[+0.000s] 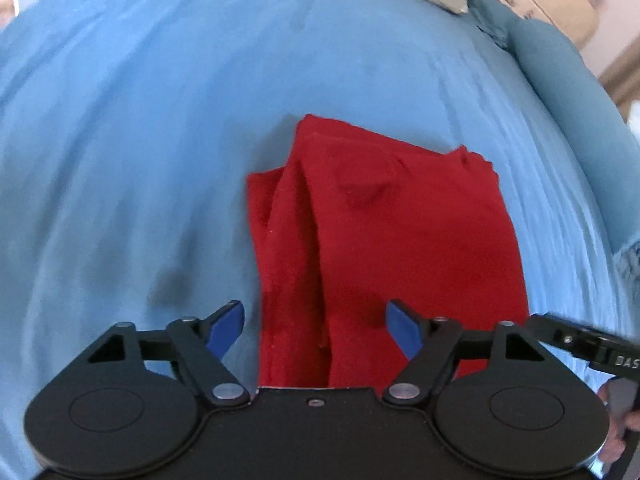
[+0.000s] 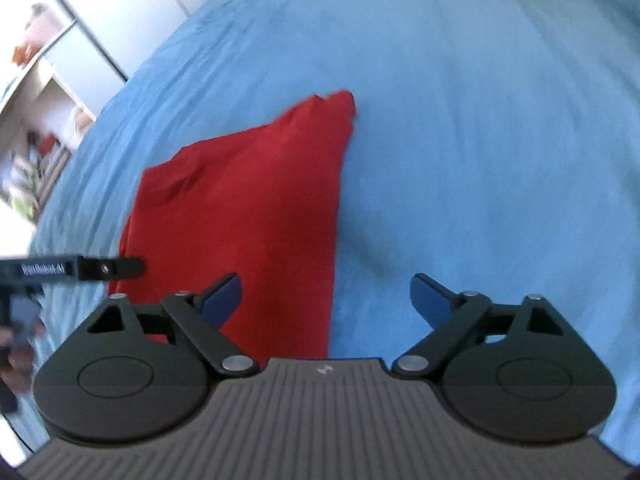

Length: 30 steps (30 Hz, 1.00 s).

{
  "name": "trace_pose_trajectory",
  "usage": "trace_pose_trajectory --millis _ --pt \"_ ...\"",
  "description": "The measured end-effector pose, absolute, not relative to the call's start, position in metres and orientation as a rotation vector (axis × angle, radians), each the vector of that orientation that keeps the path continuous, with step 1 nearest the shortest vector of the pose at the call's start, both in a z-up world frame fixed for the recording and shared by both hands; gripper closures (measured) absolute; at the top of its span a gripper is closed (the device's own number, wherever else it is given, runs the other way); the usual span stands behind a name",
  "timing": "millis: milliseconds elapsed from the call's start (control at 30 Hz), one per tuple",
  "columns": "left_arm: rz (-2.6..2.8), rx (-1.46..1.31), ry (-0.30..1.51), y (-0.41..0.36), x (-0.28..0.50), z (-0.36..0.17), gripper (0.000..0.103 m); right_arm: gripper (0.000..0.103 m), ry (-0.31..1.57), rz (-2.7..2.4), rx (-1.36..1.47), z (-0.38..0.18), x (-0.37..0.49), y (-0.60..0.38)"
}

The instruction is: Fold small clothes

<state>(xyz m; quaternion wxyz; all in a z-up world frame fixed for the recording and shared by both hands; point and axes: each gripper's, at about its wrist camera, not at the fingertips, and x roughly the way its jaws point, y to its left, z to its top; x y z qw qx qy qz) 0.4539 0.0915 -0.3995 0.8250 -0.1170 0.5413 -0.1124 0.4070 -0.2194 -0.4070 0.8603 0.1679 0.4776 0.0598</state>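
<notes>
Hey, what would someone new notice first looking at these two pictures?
A bright red garment lies partly folded on a wide blue bedsheet, filling the middle of both views. Both the left gripper and right gripper are open just above its near edge.

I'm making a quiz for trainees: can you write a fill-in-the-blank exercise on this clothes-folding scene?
1. The folded garment is ____ in colour.
2. It lies on a ____ bedsheet.
3. The jaws of the left gripper are ____.
4. The right gripper holds ____; its jaws stand apart.

Missing words: red; blue; open; nothing
</notes>
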Motion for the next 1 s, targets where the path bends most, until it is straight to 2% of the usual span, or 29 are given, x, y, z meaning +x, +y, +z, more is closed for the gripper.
trace_pose_trajectory --millis 67,233,300,333,400,433,467,733,1000 --pt "-0.242 -0.267 1.161 0.093 0.455 -0.407 0.025 0.009 1.03 0.127 0.409 -0.419 0.412 -0.221" --pt "-0.269 -0.322 1.169 0.093 0.453 -0.417 0.029 0.01 1.02 0.126 0.448 -0.428 0.411 -0.216" --pt "-0.288 -0.319 1.176 0.091 0.456 -0.418 0.044 0.024 1.02 0.147 0.463 -0.428 0.413 -0.213" --pt "-0.29 -0.306 1.177 0.091 0.455 -0.416 0.047 0.039 1.026 0.166 0.475 -0.429 0.413 -0.213" --pt "-0.303 -0.287 1.176 0.089 0.455 -0.412 0.065 0.048 1.035 0.175 0.473 -0.426 0.418 -0.206" --pt "-0.306 -0.287 1.172 0.089 0.455 -0.409 0.068 0.058 1.029 0.18 0.46 -0.423 0.418 -0.204" --pt "-0.307 -0.284 1.168 0.089 0.454 -0.404 0.071 0.063 1.021 0.185 0.449 -0.42 0.417 -0.202" --pt "-0.356 -0.224 1.09 0.071 0.422 -0.348 0.075 0.068 0.932 0.227 0.365 -0.36 0.39 -0.189" --pt "-0.383 -0.26 1.046 0.054 0.335 -0.29 0.075 0.068 0.89 0.255 0.385 -0.294 0.313 -0.216"
